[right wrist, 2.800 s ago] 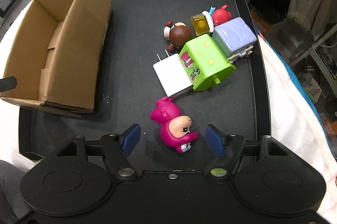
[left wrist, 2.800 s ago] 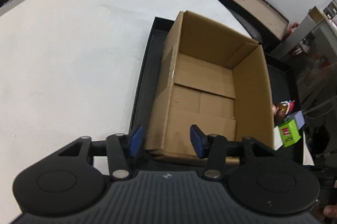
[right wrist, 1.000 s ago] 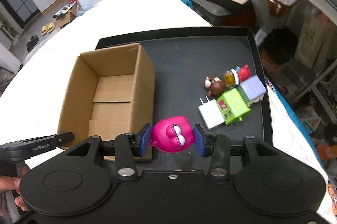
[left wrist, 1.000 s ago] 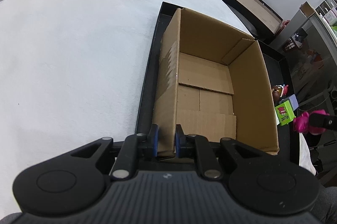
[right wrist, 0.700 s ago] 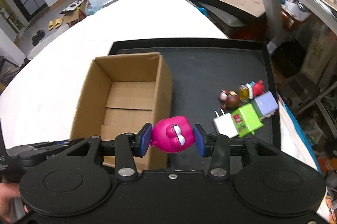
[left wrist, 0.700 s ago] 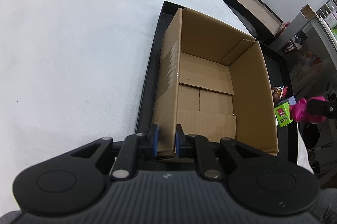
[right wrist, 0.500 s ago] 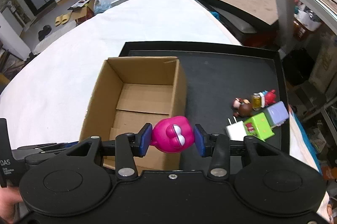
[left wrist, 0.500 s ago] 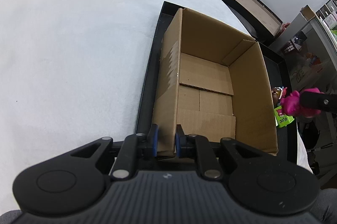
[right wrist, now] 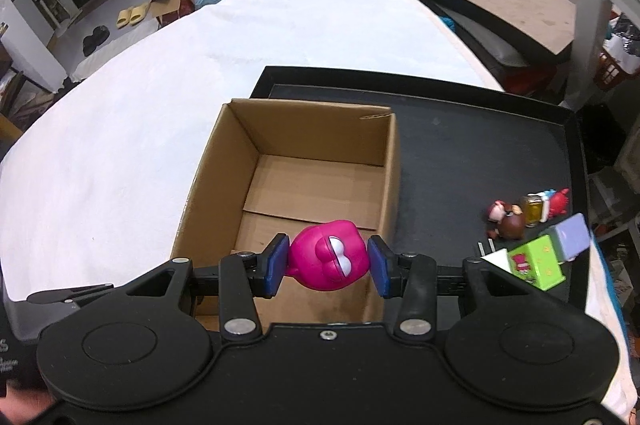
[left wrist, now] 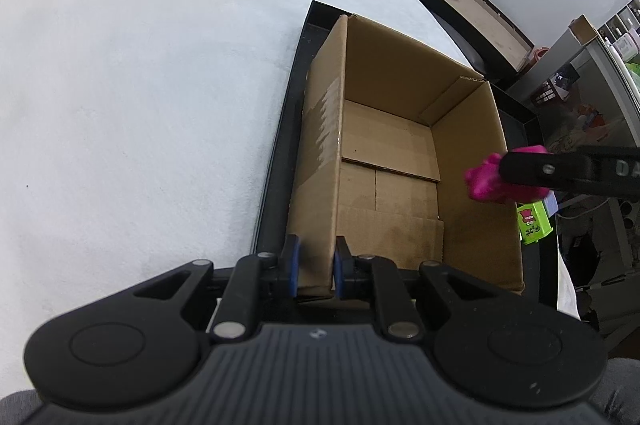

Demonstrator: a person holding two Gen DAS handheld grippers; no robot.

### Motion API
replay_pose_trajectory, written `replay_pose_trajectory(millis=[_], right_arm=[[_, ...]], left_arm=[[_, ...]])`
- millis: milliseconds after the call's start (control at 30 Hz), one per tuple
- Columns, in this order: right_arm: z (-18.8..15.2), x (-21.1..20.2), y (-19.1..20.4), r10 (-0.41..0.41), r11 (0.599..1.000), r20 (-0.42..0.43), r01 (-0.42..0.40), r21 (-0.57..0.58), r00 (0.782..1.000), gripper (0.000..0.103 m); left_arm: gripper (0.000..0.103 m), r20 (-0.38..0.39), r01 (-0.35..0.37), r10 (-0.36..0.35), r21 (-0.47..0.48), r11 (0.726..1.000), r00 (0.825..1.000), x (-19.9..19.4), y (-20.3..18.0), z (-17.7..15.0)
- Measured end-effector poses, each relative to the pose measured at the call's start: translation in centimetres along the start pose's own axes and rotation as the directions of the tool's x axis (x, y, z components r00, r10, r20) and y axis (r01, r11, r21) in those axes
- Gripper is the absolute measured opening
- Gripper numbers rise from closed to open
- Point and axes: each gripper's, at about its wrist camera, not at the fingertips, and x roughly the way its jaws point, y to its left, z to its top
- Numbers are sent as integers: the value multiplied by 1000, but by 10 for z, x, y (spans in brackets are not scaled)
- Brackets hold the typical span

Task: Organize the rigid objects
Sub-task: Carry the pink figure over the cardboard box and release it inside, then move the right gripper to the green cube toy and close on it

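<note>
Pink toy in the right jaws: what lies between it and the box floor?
Nothing: the right wrist view shows the pink toy above the bare cardboard box floor.

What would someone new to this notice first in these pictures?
The bright pink toy, pinched in the right gripper above the open cardboard box. Next, the left gripper clamped on the box's near corner. Then the cluster of small toys on the black tray, right of the box.
</note>
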Motion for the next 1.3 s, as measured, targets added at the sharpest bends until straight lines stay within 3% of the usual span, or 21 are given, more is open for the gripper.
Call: replay_pose_trajectory(millis=[400, 533, 900, 1300], right_arm=[[7, 28, 21, 69, 997, -20, -69, 18, 997, 43], [6, 27, 22, 100, 994, -3, -100, 40, 995, 49], [-2, 8, -5, 78, 993, 13, -79, 89, 997, 50], [-14, -18, -45, 31, 993, 41, -36, 115, 999, 60]], left_arm=[[16, -15, 20, -20, -11, 1000, 1000, 1, 5, 3], [16, -17, 23, -23, -12, 1000, 1000, 1, 4, 3], [16, -12, 17, -17, -16, 1000, 1000, 1, 5, 3], [16, -7, -5, 5, -7, 1000, 1000, 1, 1, 3]])
